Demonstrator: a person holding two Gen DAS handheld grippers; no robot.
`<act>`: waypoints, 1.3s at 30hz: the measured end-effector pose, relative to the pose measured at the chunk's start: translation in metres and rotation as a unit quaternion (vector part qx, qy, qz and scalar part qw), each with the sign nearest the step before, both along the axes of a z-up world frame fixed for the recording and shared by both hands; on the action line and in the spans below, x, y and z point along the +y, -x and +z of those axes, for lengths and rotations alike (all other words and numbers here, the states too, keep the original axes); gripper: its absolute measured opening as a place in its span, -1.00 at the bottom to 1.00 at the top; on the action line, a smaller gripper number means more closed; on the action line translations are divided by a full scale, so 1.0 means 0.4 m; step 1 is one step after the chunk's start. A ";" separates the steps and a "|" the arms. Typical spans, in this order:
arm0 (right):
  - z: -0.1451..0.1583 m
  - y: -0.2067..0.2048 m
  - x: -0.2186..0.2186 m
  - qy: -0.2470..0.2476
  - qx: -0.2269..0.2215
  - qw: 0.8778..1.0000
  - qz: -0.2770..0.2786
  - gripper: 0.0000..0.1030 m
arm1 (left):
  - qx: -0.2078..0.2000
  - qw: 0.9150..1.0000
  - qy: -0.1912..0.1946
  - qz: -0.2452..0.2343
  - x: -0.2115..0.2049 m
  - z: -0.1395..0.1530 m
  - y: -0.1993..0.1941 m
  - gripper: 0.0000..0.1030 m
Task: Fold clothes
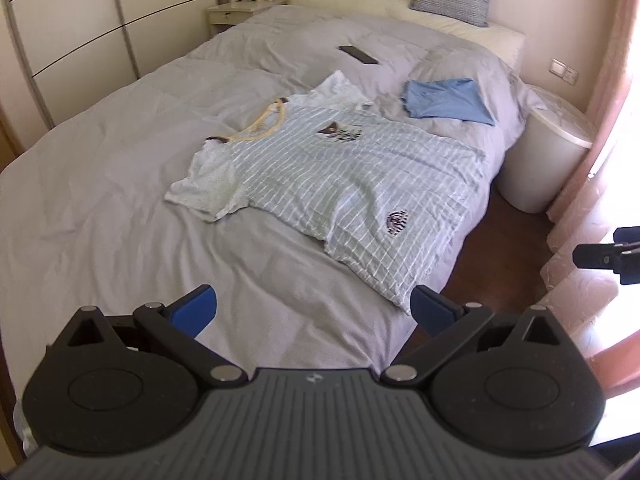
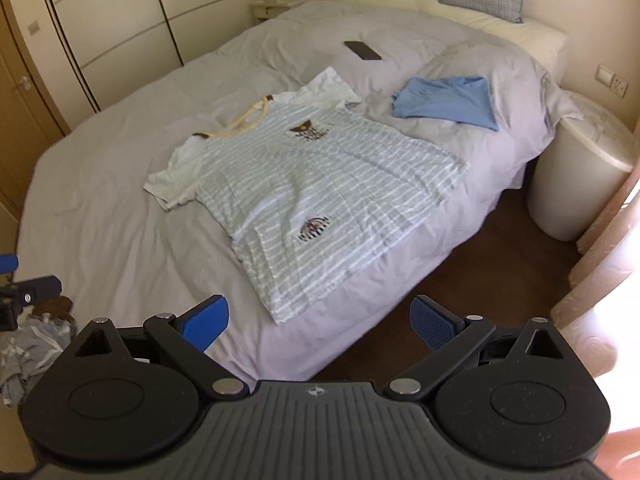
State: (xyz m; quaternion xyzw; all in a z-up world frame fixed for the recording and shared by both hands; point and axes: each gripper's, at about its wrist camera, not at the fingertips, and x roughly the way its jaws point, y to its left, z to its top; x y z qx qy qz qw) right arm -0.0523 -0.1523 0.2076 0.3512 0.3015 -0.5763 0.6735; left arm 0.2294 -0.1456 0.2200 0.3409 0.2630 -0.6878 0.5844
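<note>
A pale green striped T-shirt (image 1: 332, 184) (image 2: 316, 196) with white sleeves and a yellow collar lies spread flat on the grey bed (image 1: 120, 200) (image 2: 120, 208), its hem toward the bed's near corner. Beyond it a folded blue garment (image 1: 448, 100) (image 2: 444, 100) rests near the pillows. My left gripper (image 1: 314, 310) hovers open above the bed's near edge, short of the shirt's hem, holding nothing. My right gripper (image 2: 320, 322) is open too, over the bed corner just below the hem. Each gripper's edge shows in the other view.
A dark phone (image 1: 358, 54) (image 2: 362, 50) lies on the bed behind the shirt. A white round bin (image 1: 548, 152) (image 2: 584, 184) stands on the wooden floor at the right, by a pink curtain (image 1: 600, 120). Wardrobe doors (image 2: 100, 20) line the left. Crumpled clothes (image 2: 32, 348) lie low at the left.
</note>
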 end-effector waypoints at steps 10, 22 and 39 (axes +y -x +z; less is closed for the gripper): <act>-0.003 -0.031 -0.014 -0.013 0.000 0.999 -0.045 0.94 | 0.002 1.000 0.008 -0.026 -0.086 0.001 -0.056 0.97; -0.019 -0.055 -0.060 -0.030 0.009 0.999 -0.037 0.94 | 0.009 1.000 0.000 0.025 -0.097 -0.024 -0.095 0.97; -0.097 -0.040 -0.117 -0.042 -0.018 0.997 0.061 0.94 | -0.009 0.990 -0.032 0.135 -0.033 -0.081 -0.132 0.97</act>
